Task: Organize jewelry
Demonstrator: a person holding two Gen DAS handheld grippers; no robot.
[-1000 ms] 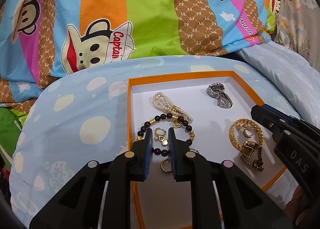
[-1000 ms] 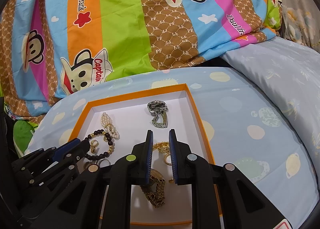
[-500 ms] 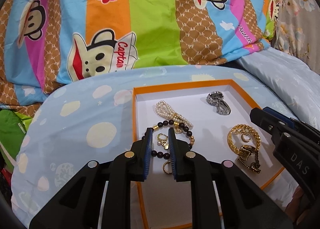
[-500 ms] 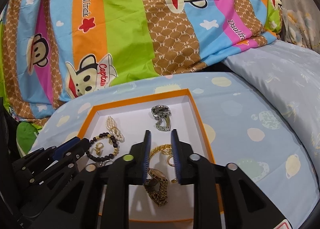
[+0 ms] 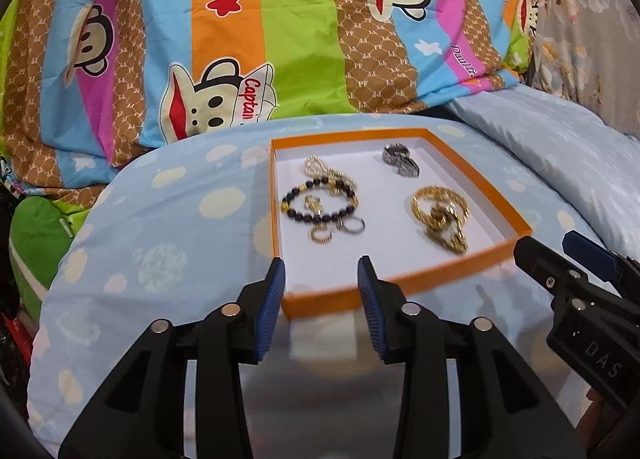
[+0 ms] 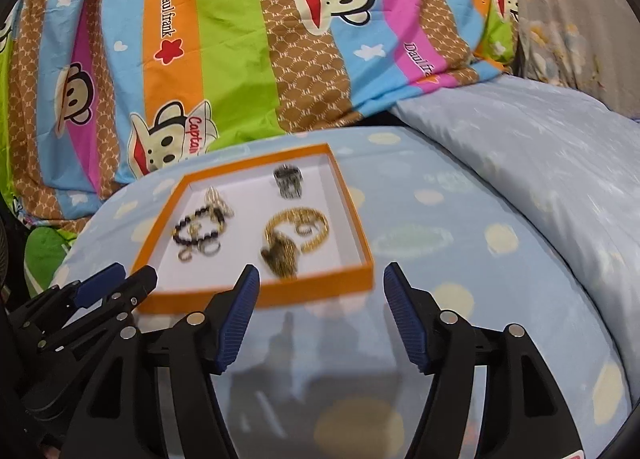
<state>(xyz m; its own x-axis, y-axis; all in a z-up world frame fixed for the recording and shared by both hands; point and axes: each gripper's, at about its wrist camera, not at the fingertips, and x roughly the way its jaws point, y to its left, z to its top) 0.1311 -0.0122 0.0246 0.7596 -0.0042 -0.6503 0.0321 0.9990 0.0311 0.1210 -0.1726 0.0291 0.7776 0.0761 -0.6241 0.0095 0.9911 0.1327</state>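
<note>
On the left, the left claw (image 5: 321, 291) has drawn back from over the black bead bracelet (image 5: 318, 201) and small gold rings (image 5: 320, 235) to the near rim of the orange tray (image 5: 400, 286); its jaws have just been opening and now stand partly apart with nothing between them. On the right, the right claw (image 6: 318, 301) has likewise pulled back from over the gold chain bracelet (image 6: 296, 229) and gold watch (image 6: 280, 257), its jaws just opened wide and empty. All the jewelry lies in the tray on the bed, so the sorting looks finished.
</note>
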